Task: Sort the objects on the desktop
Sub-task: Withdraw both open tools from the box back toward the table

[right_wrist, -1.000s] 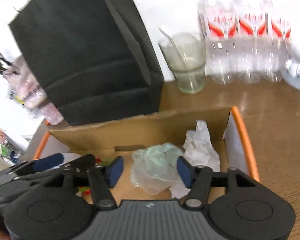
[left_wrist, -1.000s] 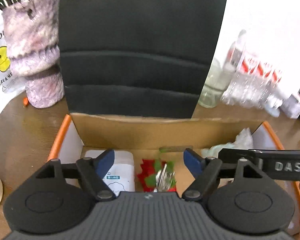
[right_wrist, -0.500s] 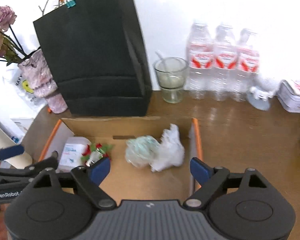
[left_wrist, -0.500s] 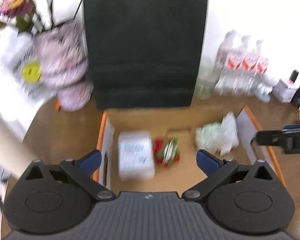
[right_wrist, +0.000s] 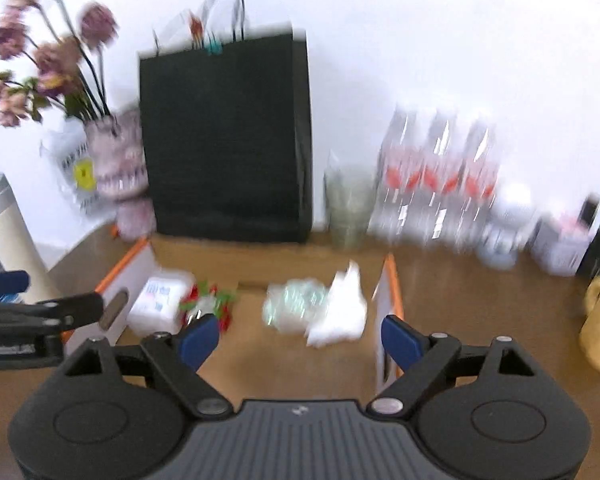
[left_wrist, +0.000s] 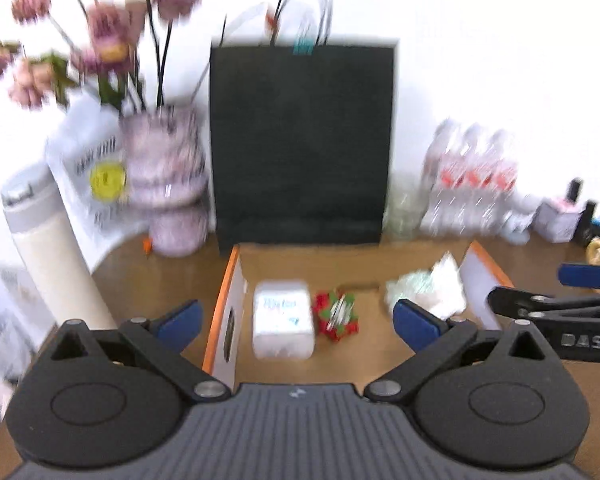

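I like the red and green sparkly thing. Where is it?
In both views the red and green ornament lies inside the cardboard box, left of middle, right beside the white tissue pack.

Both wrist views raised above the near counter [left_wrist: 148, 276] edge, facing the far wall, left view from further left, sharing cardboard box [left_wrist: 225, 296] [right_wrist: 389, 292], black bag [left_wrist: 300, 140] [right_wrist: 224, 136], bottles [left_wrist: 472, 184] [right_wrist: 436, 184].
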Demonstrator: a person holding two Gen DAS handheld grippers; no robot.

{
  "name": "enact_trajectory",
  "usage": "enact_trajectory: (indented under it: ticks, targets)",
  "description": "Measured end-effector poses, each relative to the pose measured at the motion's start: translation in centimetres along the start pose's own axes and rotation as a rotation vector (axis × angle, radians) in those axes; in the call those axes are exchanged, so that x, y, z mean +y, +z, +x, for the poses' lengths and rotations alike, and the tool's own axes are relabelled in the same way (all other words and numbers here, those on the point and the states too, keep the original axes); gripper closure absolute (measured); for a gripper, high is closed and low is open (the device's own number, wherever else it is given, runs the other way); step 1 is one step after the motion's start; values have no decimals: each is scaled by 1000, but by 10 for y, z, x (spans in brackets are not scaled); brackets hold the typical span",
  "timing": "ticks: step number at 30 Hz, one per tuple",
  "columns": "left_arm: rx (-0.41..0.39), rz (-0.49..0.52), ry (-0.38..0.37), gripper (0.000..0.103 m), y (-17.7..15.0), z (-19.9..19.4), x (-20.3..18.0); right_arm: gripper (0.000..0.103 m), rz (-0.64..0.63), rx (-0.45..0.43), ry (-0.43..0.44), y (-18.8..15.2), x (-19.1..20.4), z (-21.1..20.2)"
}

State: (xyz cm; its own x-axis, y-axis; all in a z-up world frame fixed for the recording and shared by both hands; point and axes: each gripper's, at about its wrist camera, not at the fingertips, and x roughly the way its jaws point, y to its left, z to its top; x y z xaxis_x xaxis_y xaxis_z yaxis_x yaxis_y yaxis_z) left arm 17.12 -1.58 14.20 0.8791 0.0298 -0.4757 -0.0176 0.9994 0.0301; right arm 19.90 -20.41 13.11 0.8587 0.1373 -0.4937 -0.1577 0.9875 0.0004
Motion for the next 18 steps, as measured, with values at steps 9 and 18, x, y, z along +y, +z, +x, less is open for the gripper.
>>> enact_trajectory:
  ticks: [9, 18]
  targets:
    - [-136, -21, -56, 0, -44, -23, 1, 15, -17, -90, 20, -34, 19, -24]
    - [-39, -17, -54, 0, -95, -93, 10, 1, 39, -75, 72, -94, 21, -91]
